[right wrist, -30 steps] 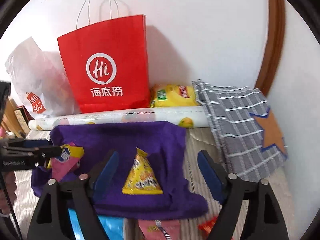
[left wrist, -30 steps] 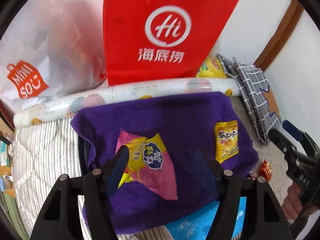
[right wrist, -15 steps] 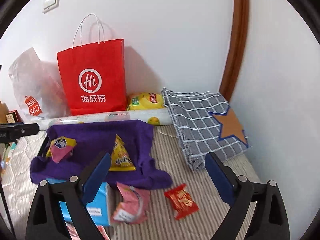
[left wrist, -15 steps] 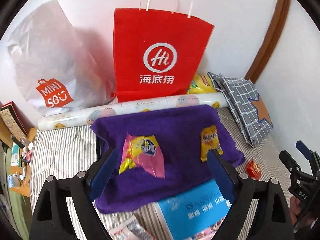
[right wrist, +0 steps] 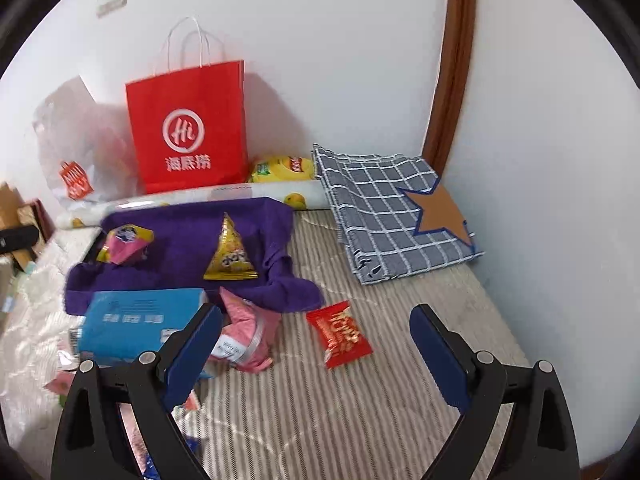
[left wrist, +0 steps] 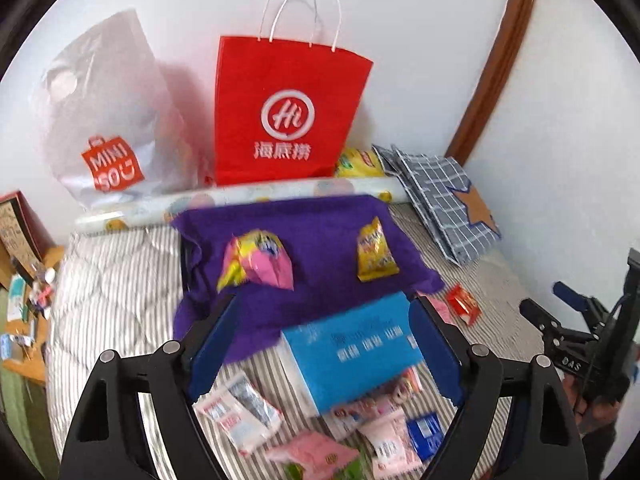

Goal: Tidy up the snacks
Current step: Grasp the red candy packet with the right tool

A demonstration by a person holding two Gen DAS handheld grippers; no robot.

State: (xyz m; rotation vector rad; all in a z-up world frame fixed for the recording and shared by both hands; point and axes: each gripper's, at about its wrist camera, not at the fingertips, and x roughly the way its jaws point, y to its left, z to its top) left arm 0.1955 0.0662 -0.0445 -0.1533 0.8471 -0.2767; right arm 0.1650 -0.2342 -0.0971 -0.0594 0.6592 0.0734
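A purple towel [left wrist: 320,240] lies on the striped bedding, with a pink-and-yellow packet [left wrist: 256,264] and a yellow triangular packet [left wrist: 376,252] resting on it. My left gripper [left wrist: 323,304] hovers above a blue box [left wrist: 352,356]. Its jaws are closing, and nothing sits between them. Several small packets [left wrist: 240,408] lie in front of the box. My right gripper [right wrist: 316,312] is open and empty above the bedding. A red packet [right wrist: 340,332] lies just beyond its fingertips, and a pink packet [right wrist: 248,332] lies by its left finger.
A red paper bag [left wrist: 288,112] and a white plastic bag [left wrist: 108,120] stand against the wall. A rolled sheet [left wrist: 240,200] lies before them. A checked fabric bag with a star [right wrist: 392,212] and a yellow chip bag [right wrist: 284,168] occupy the far right corner.
Both grippers have pulled back from the towel and stand wider apart. The two packets stay on the towel. The blue box, red packet and loose small packets have come into view.
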